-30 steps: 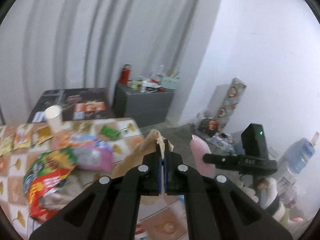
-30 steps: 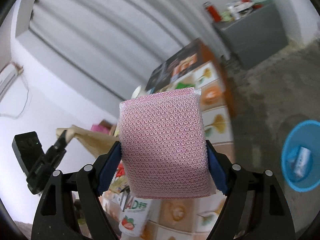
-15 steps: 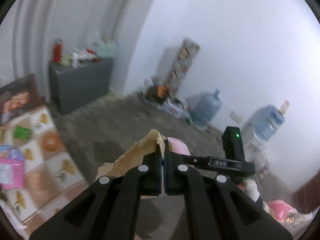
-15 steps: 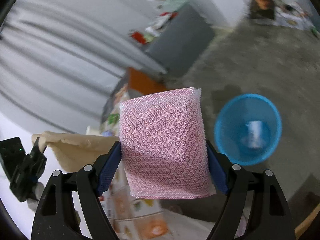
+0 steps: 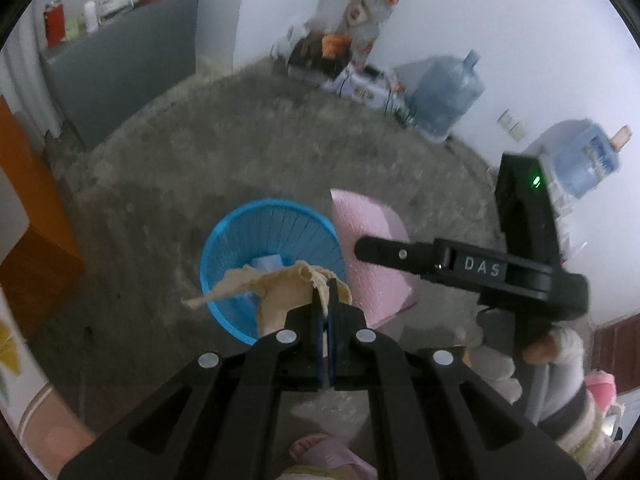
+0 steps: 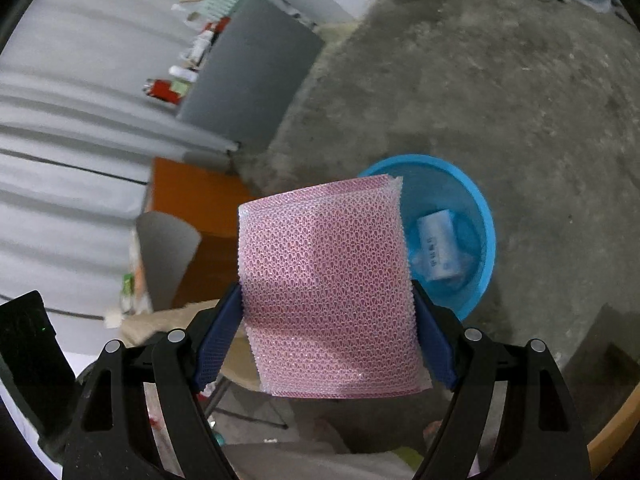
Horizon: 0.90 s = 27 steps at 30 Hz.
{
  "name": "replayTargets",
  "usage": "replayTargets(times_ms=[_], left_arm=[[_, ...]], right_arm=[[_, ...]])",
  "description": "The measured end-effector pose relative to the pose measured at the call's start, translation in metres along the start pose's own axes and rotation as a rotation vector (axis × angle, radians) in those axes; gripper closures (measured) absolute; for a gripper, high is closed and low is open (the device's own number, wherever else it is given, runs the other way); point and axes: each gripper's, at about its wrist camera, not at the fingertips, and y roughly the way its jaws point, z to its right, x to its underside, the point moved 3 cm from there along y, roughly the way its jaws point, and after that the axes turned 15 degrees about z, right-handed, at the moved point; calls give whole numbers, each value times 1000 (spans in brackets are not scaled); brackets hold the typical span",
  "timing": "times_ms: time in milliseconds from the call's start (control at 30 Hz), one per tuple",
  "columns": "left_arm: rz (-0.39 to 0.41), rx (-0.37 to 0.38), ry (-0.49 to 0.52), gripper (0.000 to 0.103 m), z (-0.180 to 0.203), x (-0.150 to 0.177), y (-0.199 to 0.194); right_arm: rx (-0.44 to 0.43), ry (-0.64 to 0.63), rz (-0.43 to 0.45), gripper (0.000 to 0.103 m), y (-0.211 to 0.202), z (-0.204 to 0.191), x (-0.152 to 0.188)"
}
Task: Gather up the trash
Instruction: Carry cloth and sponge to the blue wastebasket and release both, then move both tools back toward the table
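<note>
Both grippers angled down over a round blue plastic bin (image 5: 224, 248) on grey concrete floor (image 6: 520, 92).
Left gripper (image 5: 325, 300) clenches crumpled beige paper (image 5: 276, 284); right gripper (image 6: 326, 320) grasps a pink mesh foam pad (image 6: 324, 288), bin at two o'clock.

My left gripper (image 5: 325, 300): black plastic, blue pads, four silver screws. My right gripper (image 6: 328, 336): same black frame, blue pads, white letters "DAS", green light at right of frame. I wear grey sleeve (image 5: 560, 376), lilac slipper (image 5: 332, 454) at bottom.
</note>
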Motion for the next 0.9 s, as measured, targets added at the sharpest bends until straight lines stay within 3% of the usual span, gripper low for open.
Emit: replayTargets(times_ms=[167,267,400,667,900], left_arm=[[-45,-50,25,98,-6,8,40],[-60,-104,32,62,-13,11,58],[-44,-154,28,58,-24,10,57],[46,-176,24,54,-35,-5,8],[166,-171,16,47,-28,-10,-88]], right_arm=[[52,-2,-8,23,33,13,-6],[90,-18,-19,17,55,24,-8],[178,-59,-46,17,77,38,-1],[172,-63,3,17,46,44,12],[122,-131,77,17,-11,31,30]])
